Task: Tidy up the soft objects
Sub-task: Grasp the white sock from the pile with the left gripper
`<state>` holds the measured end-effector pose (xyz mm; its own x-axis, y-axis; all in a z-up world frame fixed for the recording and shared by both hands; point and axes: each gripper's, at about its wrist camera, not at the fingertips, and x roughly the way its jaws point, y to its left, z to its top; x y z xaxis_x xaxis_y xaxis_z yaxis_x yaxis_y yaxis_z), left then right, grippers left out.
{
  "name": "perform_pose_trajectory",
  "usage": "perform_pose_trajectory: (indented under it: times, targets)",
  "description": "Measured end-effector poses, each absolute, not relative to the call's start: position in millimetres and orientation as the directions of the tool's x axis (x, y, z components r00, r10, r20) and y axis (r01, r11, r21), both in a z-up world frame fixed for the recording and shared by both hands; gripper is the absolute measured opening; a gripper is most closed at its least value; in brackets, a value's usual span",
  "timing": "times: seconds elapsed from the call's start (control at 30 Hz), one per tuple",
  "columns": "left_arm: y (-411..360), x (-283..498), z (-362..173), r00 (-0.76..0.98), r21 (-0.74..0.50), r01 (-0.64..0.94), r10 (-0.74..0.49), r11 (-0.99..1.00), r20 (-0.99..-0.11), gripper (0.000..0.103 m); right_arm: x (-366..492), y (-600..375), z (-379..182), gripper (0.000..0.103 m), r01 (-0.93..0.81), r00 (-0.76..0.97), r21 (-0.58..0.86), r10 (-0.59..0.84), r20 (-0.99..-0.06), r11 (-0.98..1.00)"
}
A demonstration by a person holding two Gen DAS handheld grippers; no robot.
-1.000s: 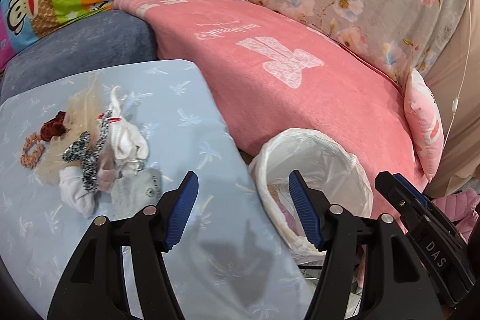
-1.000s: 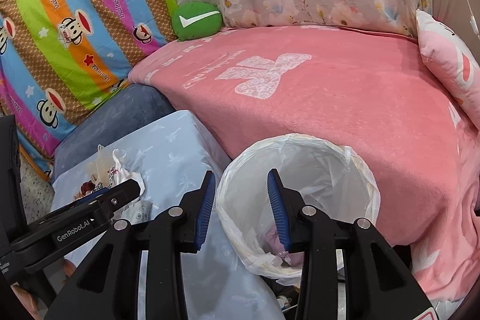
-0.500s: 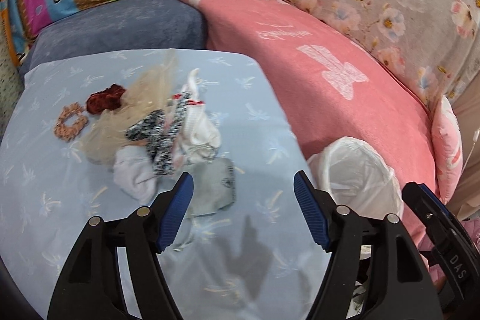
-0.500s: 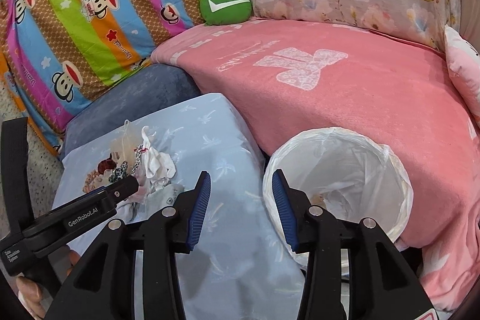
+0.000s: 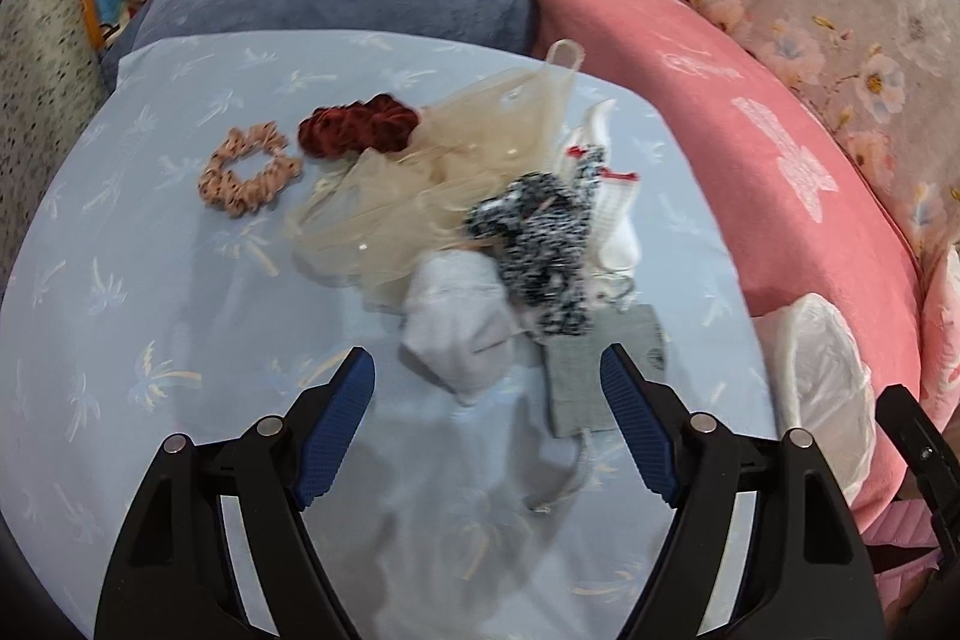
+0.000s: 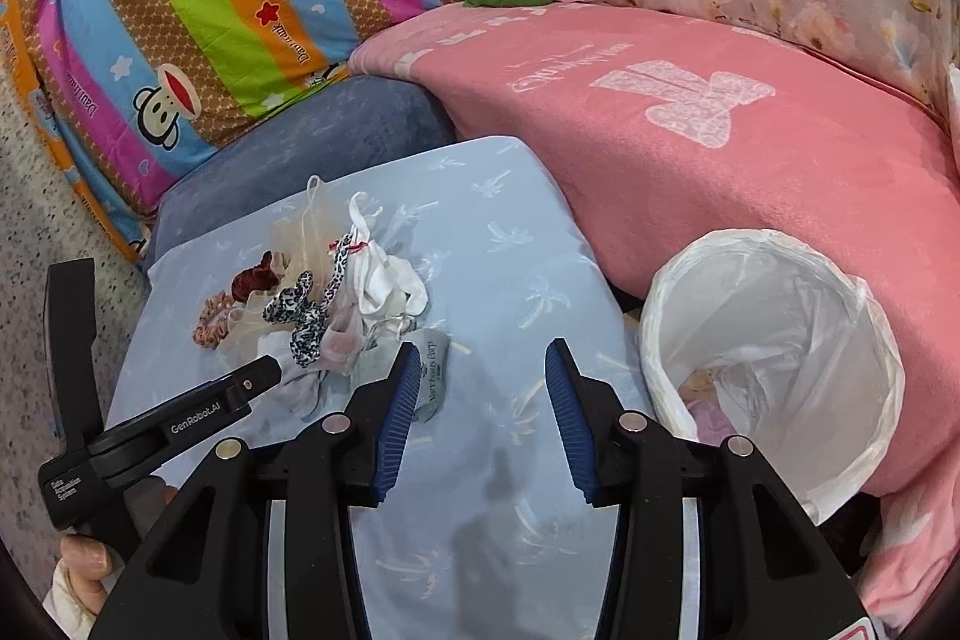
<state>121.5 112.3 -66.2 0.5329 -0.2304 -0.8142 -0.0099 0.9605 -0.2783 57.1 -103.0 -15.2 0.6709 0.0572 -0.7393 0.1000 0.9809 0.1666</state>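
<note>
Socks and scrunchies [image 5: 480, 232], lower left a second ago, now fill centre frame between the empty, opening left tongs [image 5: 487, 388]; right tongs [image 6: 477, 412] gape, holding nothing.

Dark red scrunchie [image 5: 359, 131], peach dotted scrunchie [image 5: 249, 169], black-and-white speckled scrunchie [image 5: 537, 244], grey sock [image 5: 585, 376], pale blue palm-printed cushion [image 5: 150, 310], pink blanket [image 6: 720, 148].
</note>
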Motion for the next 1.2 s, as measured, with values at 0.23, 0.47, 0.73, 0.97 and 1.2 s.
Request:
perform_pose_trajectory:
  times: [0.23, 0.47, 0.73, 0.97, 1.2]
  targets:
    - [126.2, 134.3, -89.5, 0.498, -0.292, -0.04, -0.234, 0.956, -0.835, 0.074, 73.2, -79.5, -29.2, 0.043, 0.061, 0.643, 0.156, 0.081, -0.761, 0.986]
    - [128.8, 147.4, -103.5, 0.466, -0.34, -0.028, -0.289, 0.94, -0.836, 0.059, 91.9, -58.5, -36.3, 0.043, 0.025, 0.631, 0.155, 0.105, -0.768, 0.988]
    - [141.0, 143.9, -100.3, 0.449, -0.431, 0.001, -0.385, 0.903, -0.806, 0.023, 113.0, -32.4, -41.9, 0.041, -0.033, 0.613, 0.177, 0.16, -0.774, 0.984]
    - [163.1, 133.0, -91.2, 0.474, -0.449, -0.013, -0.39, 0.893, -0.789, 0.023, 129.6, -4.3, -52.6, 0.033, -0.103, 0.582, 0.199, 0.221, -0.783, 0.975]
    - [180.0, 133.9, -87.6, 0.492, -0.457, -0.052, -0.375, 0.888, -0.786, 0.023, 143.8, 19.2, -74.7, 0.032, -0.14, 0.528, 0.228, 0.268, -0.806, 0.964]
